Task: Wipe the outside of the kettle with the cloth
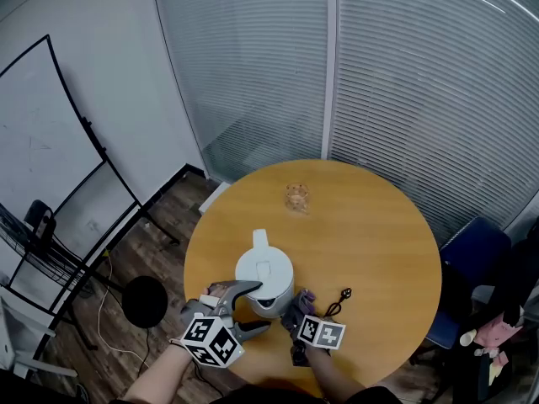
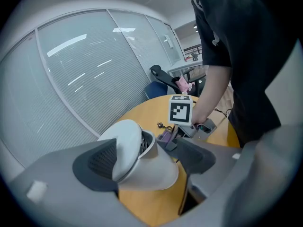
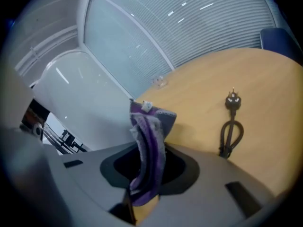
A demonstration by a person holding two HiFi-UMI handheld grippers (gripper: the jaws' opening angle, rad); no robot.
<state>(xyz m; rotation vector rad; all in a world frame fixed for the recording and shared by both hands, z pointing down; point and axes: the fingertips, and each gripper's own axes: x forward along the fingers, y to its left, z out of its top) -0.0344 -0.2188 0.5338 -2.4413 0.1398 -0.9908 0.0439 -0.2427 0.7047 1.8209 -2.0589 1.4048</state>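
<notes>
The kettle (image 1: 264,278) stands toward the near edge of the table (image 1: 379,242), between the left gripper's (image 1: 251,308) widely spread jaws, which do not seem to clamp it. The right gripper (image 3: 147,167) pinches the purple cloth (image 3: 149,136) just right of it. A firm wiping push could shove the unbraced kettle leftward or tip it.

**Both tools held low and close together, forearms reaching in from below**
Our left tool (image 1: 255,308) tilts downward with its jaws spread wide, the kettle (image 1: 264,274) between them but not clamped. Our right tool (image 3: 147,171) sits just beside it, also tilted downward, its jaws closed on the cloth (image 3: 149,136), which sticks up from between the pads. Both marker cubes face up towards our head.
</notes>
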